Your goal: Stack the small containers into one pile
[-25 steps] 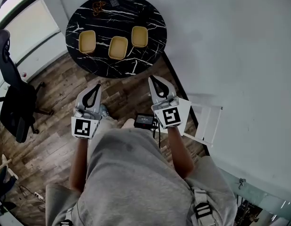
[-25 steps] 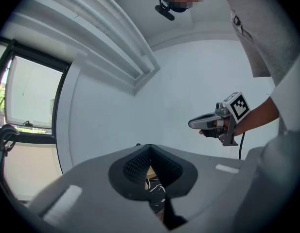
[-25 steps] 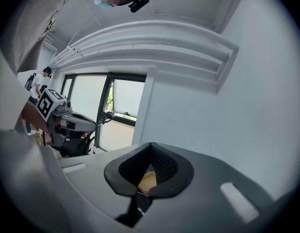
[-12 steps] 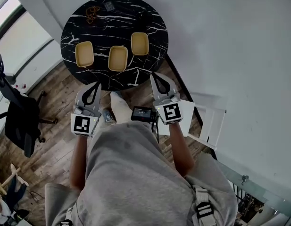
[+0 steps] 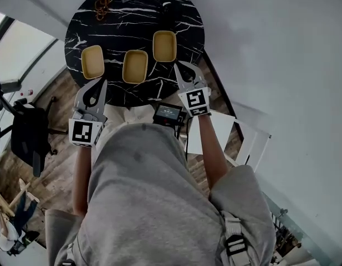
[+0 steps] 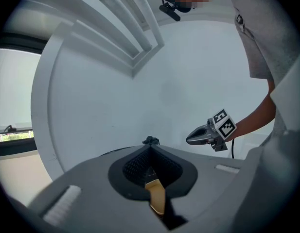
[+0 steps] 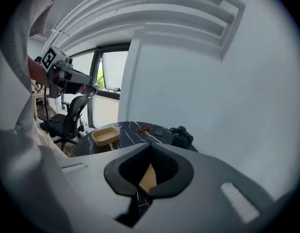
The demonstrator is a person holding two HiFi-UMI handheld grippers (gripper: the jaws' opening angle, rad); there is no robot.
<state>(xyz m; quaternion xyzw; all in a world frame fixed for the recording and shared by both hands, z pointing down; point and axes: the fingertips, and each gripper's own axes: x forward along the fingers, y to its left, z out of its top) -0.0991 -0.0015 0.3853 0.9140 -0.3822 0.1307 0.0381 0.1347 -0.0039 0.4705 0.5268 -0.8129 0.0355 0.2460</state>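
The round black table (image 5: 176,10) with white lines is the biggest thing here. The left gripper (image 5: 102,83) hangs over its near left edge and the right gripper (image 5: 178,67) over its near right edge. Both have their jaws pressed together with nothing in them. Three yellow tubs sit on the table, open side up and apart: the left container (image 5: 93,61), the middle container (image 5: 135,66) and the right container (image 5: 164,45), which is farthest back. Each one's long side points away from the person. A small brown thing (image 5: 102,4) lies near the far edge
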